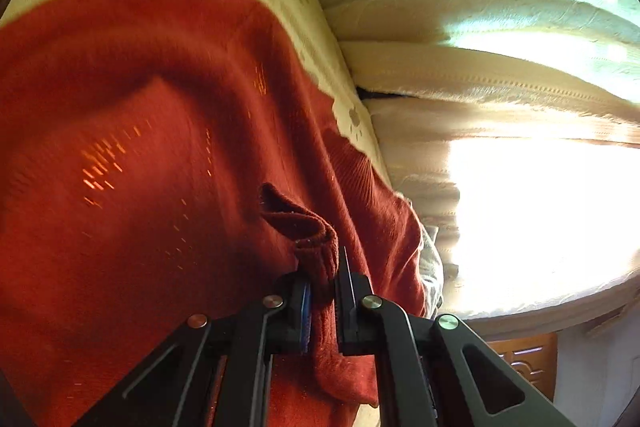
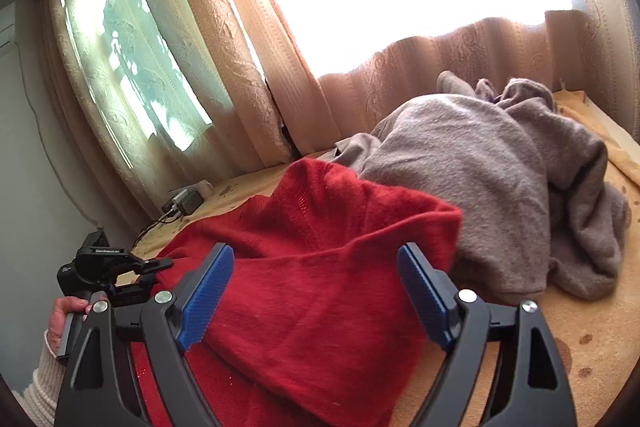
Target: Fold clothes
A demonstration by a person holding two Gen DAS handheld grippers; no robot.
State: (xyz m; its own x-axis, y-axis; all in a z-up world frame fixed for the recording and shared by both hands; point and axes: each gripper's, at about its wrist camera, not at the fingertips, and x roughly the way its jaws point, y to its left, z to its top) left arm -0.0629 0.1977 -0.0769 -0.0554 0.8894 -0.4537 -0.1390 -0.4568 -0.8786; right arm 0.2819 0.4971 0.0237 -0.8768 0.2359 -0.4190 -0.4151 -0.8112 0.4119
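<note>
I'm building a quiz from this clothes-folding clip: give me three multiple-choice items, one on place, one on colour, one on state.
1. Where does the crumpled grey fleece garment lie?
A. under the red one
B. beyond the red one, toward the curtains
C. on the floor

2. What colour is the knitted sweater held by the left gripper?
A. red
B. blue
C. white

3. How do the right gripper's jaws stand?
A. shut on cloth
B. wide open over the red sweater
C. shut on nothing

Answers: 1 B, the right wrist view shows it heaped behind the sweater near the beige curtains; 2 A, red knit fills the left wrist view; 3 B, its blue pads stand apart.
</note>
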